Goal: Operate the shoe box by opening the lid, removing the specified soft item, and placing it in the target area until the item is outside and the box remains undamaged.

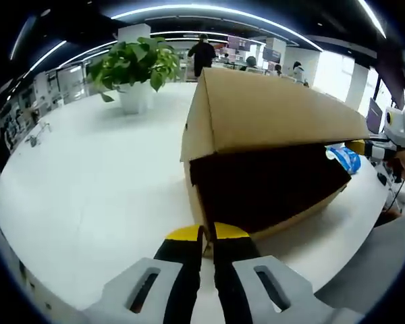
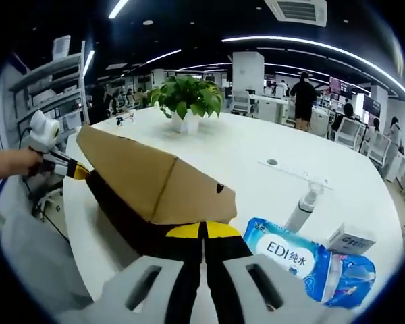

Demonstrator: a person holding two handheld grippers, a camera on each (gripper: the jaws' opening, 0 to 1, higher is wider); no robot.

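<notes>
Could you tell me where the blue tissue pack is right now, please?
In the right gripper view the blue tissue pack lies on the white table, right of the cardboard box and beside a small white carton.

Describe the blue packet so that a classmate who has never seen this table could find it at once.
Start at the big white table and find the brown cardboard shoe box with its lid lifted. On the table beside the box lies the blue packet, a soft plastic pack. Unlike the small white carton next to it, it is glossy blue and printed "EDI" in large letters.
</notes>
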